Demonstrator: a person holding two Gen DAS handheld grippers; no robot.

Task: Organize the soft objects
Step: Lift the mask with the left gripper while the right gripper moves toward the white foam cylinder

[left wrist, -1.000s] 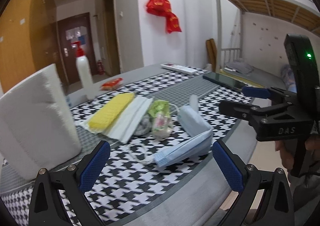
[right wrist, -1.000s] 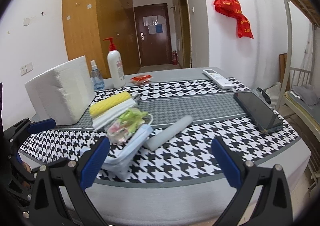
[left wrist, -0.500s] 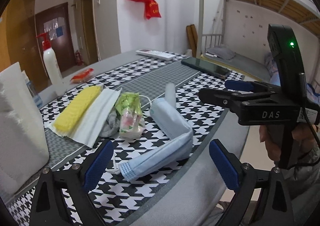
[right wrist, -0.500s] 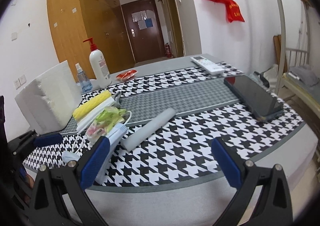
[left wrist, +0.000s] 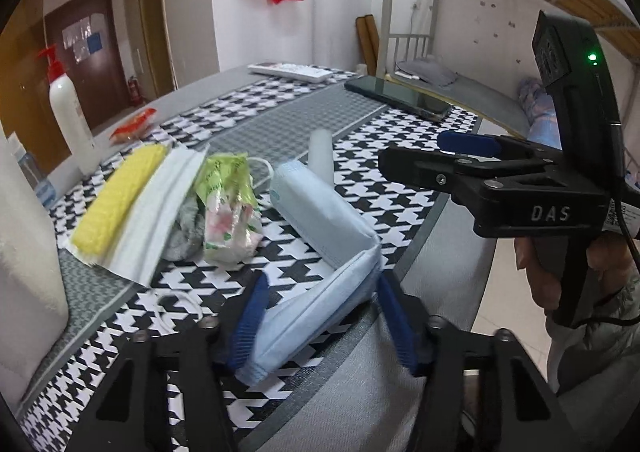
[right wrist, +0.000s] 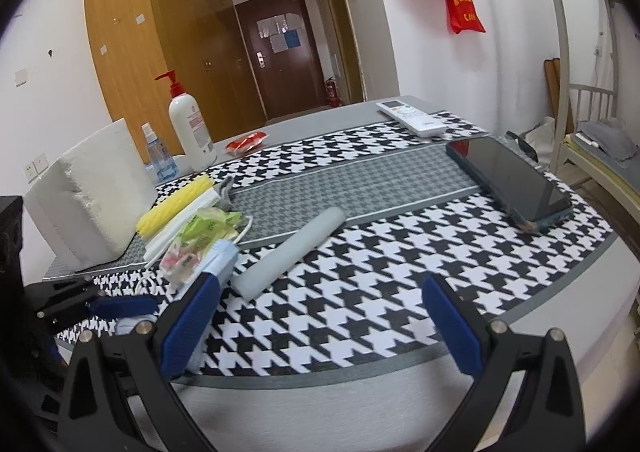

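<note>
A stack of pale blue face masks [left wrist: 320,211], folded into an L, lies near the front edge of the houndstooth table cover [left wrist: 384,187]. My left gripper [left wrist: 320,320] straddles the near arm of the stack. Its jaws are closing and the blue pads [left wrist: 248,320] stand close at either side; a firm squeeze does not show. My right gripper [right wrist: 320,328] is open over bare cover, with nothing between its fingers, just right of the masks [right wrist: 222,256]. A grey roll [right wrist: 296,252] lies beside them. A yellow cloth [left wrist: 120,195], a white folded cloth [left wrist: 160,203] and a green wipe packet [left wrist: 224,207] lie behind.
A big white tissue pack [right wrist: 88,203] stands at the left. Behind it are a spray bottle [right wrist: 158,155], a pump bottle [right wrist: 190,131] and a red packet [right wrist: 246,141]. A phone [right wrist: 508,179] and a remote [right wrist: 412,117] lie at the right. A bunk bed stands beyond the table.
My left gripper came forward and down over the blue masks, and its jaws narrowed from wide open to close around them. The right gripper shifted slightly and stayed open.
</note>
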